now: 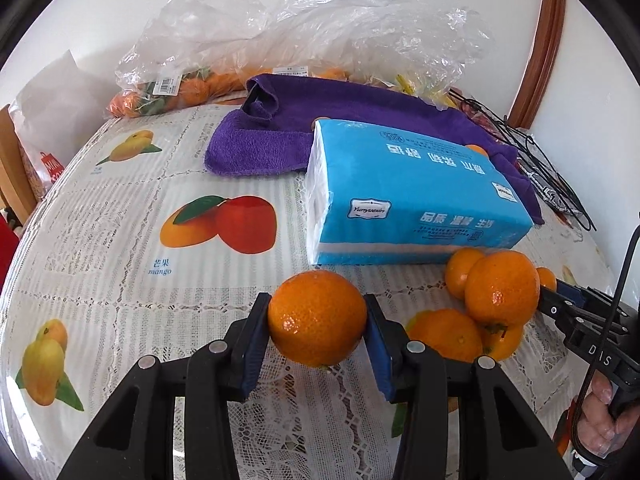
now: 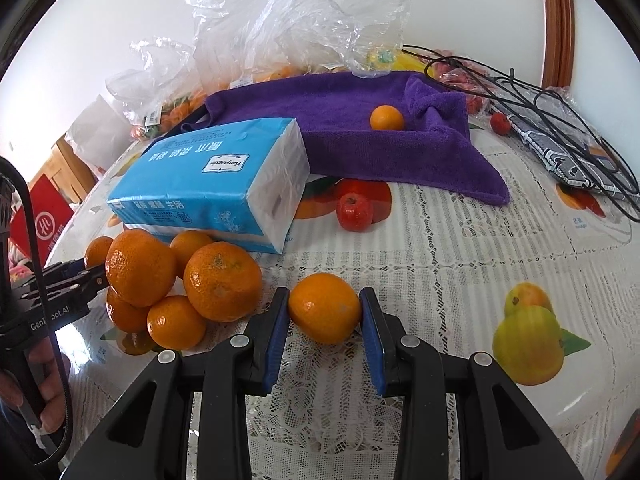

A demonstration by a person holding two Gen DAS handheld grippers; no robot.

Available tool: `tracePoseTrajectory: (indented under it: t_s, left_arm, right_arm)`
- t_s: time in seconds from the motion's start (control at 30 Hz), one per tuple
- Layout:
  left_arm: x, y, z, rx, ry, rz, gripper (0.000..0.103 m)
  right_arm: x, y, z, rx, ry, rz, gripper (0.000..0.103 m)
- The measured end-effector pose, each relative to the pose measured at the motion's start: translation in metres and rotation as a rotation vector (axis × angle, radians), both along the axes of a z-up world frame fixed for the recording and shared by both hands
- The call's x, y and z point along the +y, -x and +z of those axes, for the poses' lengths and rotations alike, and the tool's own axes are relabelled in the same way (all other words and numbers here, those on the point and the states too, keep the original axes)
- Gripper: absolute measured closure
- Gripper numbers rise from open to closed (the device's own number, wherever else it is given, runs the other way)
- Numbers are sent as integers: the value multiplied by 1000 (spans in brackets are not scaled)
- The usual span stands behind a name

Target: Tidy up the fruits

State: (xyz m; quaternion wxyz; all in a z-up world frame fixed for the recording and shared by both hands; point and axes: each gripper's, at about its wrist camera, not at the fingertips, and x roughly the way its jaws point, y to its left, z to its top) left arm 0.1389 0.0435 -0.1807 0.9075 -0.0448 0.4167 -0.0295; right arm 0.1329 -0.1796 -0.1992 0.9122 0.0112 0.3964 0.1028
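Note:
My left gripper [image 1: 317, 326] is shut on an orange [image 1: 317, 317], held just above the tablecloth. To its right lies a pile of several oranges [image 1: 490, 304], in front of a blue tissue pack [image 1: 412, 196]. My right gripper [image 2: 324, 314] is shut on another orange [image 2: 324, 307] beside the same pile [image 2: 172, 284]. The left gripper shows at the left edge of the right wrist view [image 2: 86, 274], with its held orange [image 2: 138, 266] next to the pile. One orange [image 2: 386, 117] sits on the purple towel [image 2: 360, 136]. A small red fruit [image 2: 354, 212] lies in front of the towel.
Clear plastic bags [image 1: 224, 68] with more oranges lie at the back by the wall. A black wire rack and cables [image 2: 560, 128] lie at the right rear, with a small red fruit [image 2: 500, 123] near them. The table [image 2: 460, 264] has a fruit-print lace cloth.

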Motion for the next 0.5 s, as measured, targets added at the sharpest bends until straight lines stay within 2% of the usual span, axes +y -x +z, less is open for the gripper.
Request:
tracePoseTrajectory:
  t_s: [0.13,0.3,0.5]
  left_arm:
    - [-1,0,0,2,-6,1,60]
    - [-3,0,-1,3,-21,1,60]
    - [-3,0,-1,1,-23,3,61]
  right_arm:
    - [1,1,0,0,9,-1,68]
    - [-6,0,0,-3,-44,-10,68]
    - [-9,0,-1,-5,-55,-24,68]
